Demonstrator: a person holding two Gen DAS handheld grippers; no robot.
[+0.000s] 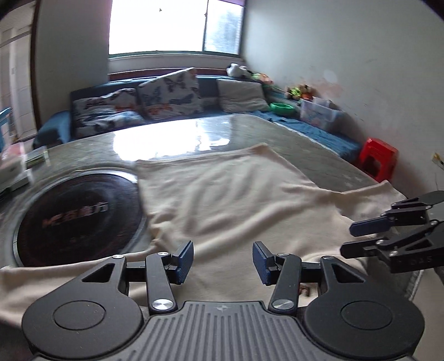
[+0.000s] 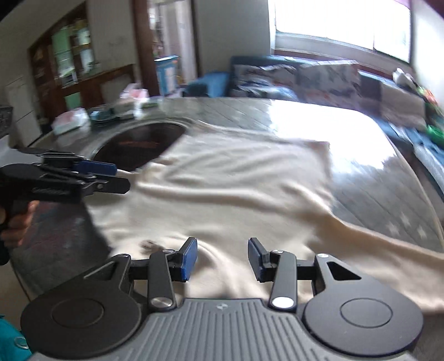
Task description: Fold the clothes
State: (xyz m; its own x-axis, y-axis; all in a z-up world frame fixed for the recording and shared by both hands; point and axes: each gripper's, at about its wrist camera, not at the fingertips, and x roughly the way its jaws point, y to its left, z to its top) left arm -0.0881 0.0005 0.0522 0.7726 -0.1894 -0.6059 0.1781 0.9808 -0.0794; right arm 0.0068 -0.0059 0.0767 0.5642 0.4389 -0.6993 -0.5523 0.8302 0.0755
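Glossy grey table [image 1: 305, 138] carries the cream garment [image 1: 227, 194] spread flat; above its near edge the left gripper [image 1: 222, 262] and right gripper [image 2: 222, 259] hang with jaws apart, empty. Beside it sits a round black cooktop [image 1: 80, 213]; beyond, a blue sofa [image 1: 319, 130], bright window [image 1: 177, 25].

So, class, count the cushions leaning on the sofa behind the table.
3: a butterfly-print cushion at the left, another butterfly-print one in the middle, a plain grey one at the right. Others may be hidden.
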